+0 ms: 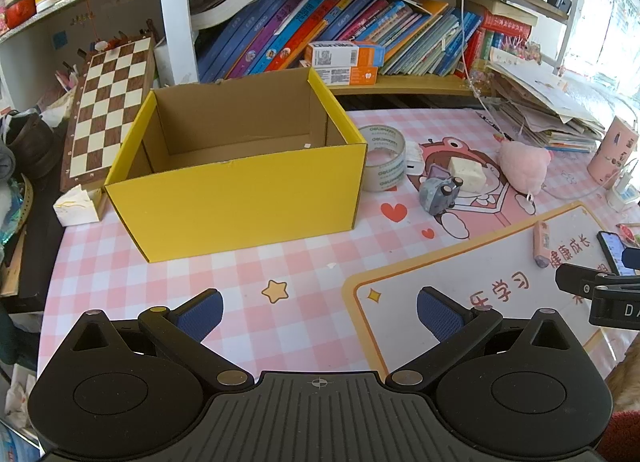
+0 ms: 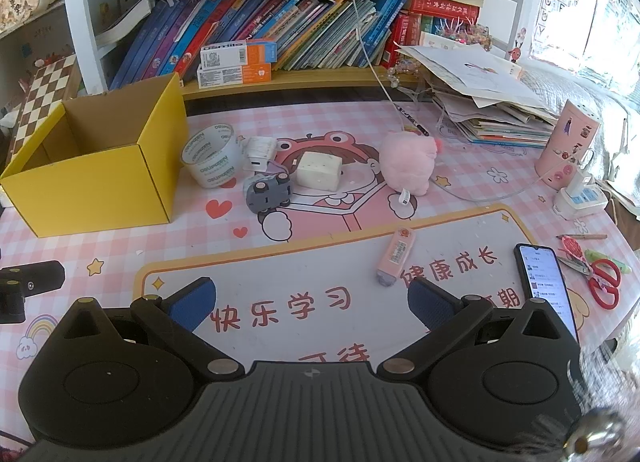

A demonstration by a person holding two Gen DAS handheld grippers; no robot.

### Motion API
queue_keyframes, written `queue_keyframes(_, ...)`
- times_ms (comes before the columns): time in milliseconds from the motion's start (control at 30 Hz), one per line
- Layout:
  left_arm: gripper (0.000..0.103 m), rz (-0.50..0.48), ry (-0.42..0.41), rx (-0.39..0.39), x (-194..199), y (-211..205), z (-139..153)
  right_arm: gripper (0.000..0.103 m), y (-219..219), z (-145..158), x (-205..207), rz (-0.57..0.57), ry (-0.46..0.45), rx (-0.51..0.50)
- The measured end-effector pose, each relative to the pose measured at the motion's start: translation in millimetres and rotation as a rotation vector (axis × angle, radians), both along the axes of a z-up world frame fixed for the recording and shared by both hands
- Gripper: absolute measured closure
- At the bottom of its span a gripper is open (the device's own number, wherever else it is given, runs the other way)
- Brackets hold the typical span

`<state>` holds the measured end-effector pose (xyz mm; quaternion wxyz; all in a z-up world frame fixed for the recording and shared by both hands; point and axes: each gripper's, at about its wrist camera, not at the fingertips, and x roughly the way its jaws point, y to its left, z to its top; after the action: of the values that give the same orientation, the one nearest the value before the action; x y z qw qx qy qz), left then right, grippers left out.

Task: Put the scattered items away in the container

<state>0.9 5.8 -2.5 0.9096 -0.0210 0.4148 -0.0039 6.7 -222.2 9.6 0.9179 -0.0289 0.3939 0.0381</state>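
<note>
In the left wrist view, the left gripper (image 1: 320, 312) is spread wide and holds nothing. The open yellow cardboard box (image 1: 240, 198) sits near the desk's left edge, long side facing us. A bump could push this light box.

In the right wrist view, the right gripper (image 2: 312, 300) gapes empty. The pink stick-shaped eraser (image 2: 396, 256) lies mid-desk, pointing away, leaning right. It could slip sideways from a pinch.
</note>
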Motion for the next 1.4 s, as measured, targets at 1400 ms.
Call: queue_keyframes(1400, 0.000, -0.004, 0.009, -0.014, 6.4, 4.4, -3.6, 0.000, 4.2, -1.2, 6.9, -0.001, -0.003, -0.010)
